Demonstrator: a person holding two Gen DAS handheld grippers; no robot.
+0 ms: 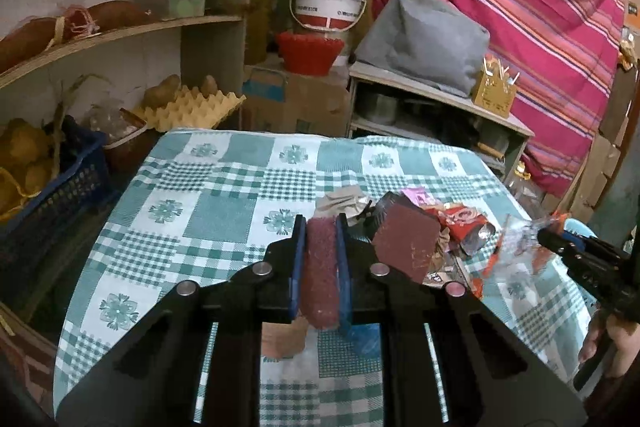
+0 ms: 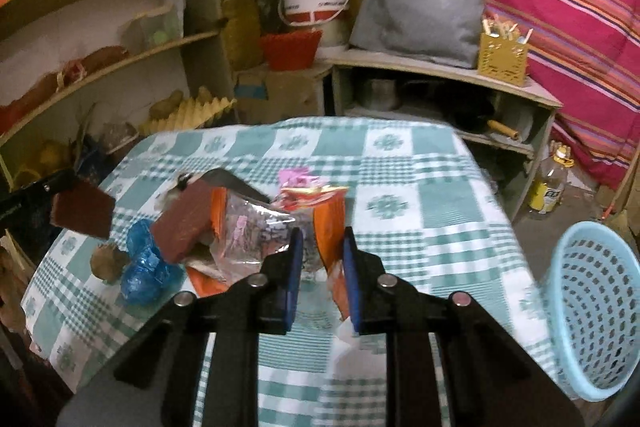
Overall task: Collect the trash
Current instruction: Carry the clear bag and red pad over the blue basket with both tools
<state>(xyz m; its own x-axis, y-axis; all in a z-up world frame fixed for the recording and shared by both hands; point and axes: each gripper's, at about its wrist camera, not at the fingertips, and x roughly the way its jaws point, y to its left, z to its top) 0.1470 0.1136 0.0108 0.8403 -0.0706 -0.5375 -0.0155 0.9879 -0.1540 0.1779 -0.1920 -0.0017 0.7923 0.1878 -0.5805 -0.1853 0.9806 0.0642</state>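
While pinched by left fingers point(image 1: 318, 227), maroon pad point(image 1: 320, 267) looks fuzzy | right fingers point(image 2: 322, 239) pinch orange-clear wrapper point(image 2: 326, 227)

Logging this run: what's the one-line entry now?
left gripper: shut on maroon scrap | right gripper: shut on orange wrapper | basket: beside table

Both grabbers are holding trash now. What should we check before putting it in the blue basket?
1. Left gripper shut on the flat dark-red scrubbing pad: ok.
2. Right gripper shut on the clear and orange plastic wrapper: ok.
3. Light blue perforated plastic basket within sight, at the table's right edge: ok.
4. Basket has room inside: cannot tell, its inside is only partly in view.
5. Table trash all collected: not ok, the crumpled blue plastic bag and other scraps remain on the green checked tablecloth.
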